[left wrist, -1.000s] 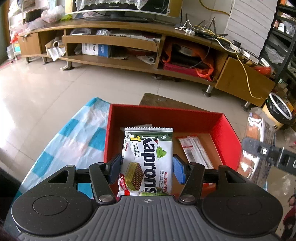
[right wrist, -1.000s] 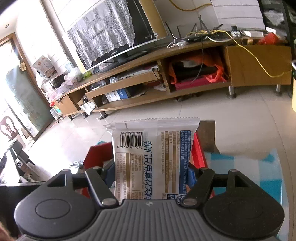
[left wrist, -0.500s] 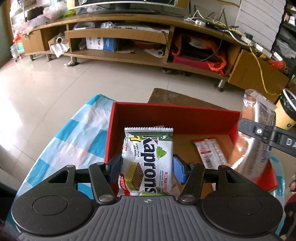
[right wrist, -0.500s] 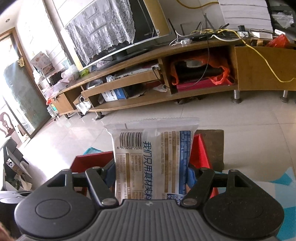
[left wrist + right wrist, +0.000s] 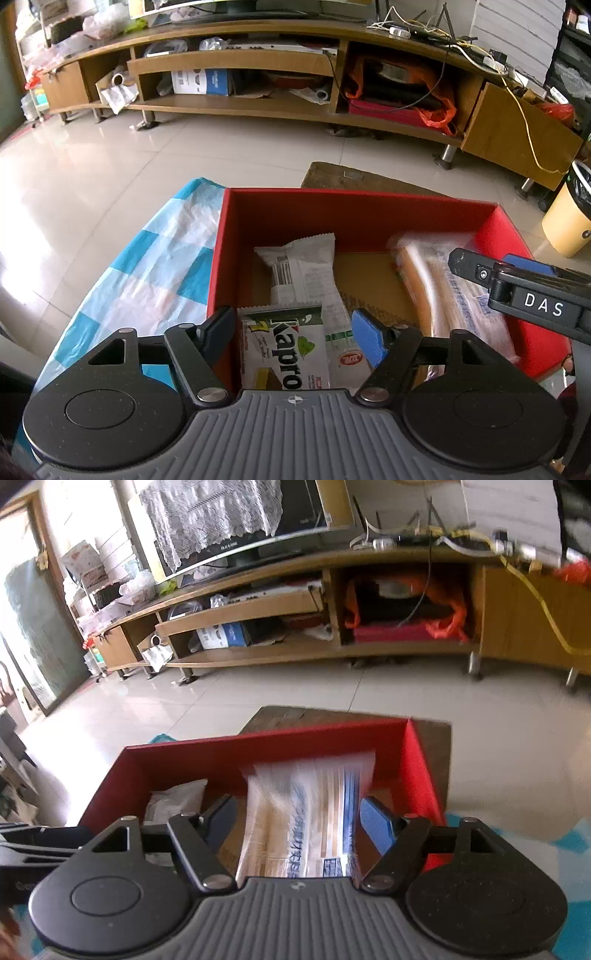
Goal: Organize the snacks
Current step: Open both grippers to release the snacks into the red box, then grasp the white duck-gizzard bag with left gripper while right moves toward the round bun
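Left gripper [image 5: 293, 334]: I am opening its jaws; the pads are standing clear on both sides of the green-and-white Kapro wafer pack [image 5: 282, 347], so I am no longer gripping it.
Wafer pack: it is lying low inside the red box [image 5: 354, 218], at the near left, overlapping a white wrapped snack [image 5: 301, 271] that is resting on the box's brown floor.
Right gripper [image 5: 295, 821]: I am opening these jaws too; the blue-and-white snack packet [image 5: 310, 819] is sitting between them, blurred, with a gap showing beside the blue right pad. I cannot tell whether the left pad is touching it.
Snack packet: it is hanging over the right half of the box, below the rim, seen from the left wrist as an orange-and-clear streak.
Box: it is sitting on a blue-and-white checked cloth [image 5: 147, 273], open side up.
Background: a long wooden TV cabinet [image 5: 258, 74] is running along the far wall across a tiled floor.
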The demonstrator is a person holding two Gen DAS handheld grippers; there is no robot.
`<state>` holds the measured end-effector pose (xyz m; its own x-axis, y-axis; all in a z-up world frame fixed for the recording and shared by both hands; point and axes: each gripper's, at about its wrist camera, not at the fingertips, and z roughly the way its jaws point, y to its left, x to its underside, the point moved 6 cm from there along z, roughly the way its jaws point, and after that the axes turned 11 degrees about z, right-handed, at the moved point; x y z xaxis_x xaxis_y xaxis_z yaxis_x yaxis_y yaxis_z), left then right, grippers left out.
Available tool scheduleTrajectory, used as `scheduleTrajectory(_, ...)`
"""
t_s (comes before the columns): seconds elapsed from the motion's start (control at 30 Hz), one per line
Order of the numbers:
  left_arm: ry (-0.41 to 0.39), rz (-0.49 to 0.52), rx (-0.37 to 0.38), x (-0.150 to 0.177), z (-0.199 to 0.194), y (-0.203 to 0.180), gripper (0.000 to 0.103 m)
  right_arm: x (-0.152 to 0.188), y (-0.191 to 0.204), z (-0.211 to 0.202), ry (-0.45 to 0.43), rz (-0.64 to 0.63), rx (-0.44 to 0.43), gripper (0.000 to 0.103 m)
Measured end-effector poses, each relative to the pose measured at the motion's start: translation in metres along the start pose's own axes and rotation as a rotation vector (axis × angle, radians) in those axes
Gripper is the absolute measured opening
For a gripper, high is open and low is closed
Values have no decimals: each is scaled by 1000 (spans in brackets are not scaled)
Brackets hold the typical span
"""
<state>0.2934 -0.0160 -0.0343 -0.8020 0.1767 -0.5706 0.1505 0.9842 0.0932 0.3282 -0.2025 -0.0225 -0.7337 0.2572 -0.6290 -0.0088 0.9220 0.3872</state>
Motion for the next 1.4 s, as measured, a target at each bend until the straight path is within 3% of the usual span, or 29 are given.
scheduleTrajectory(0.67, -29, -50, -3, 19, -53, 19, 83, 0, 17, -59, -48, -18, 3, 74)
scheduleTrajectory(1.03, 133, -116, 21, 86, -49, 31, 85, 13, 17, -89, -22, -2, -21, 74)
scheduleTrajectory(1.4, 206, -105, 19, 106, -26, 21, 85, 39, -16, -111, 31, 23, 42, 74)
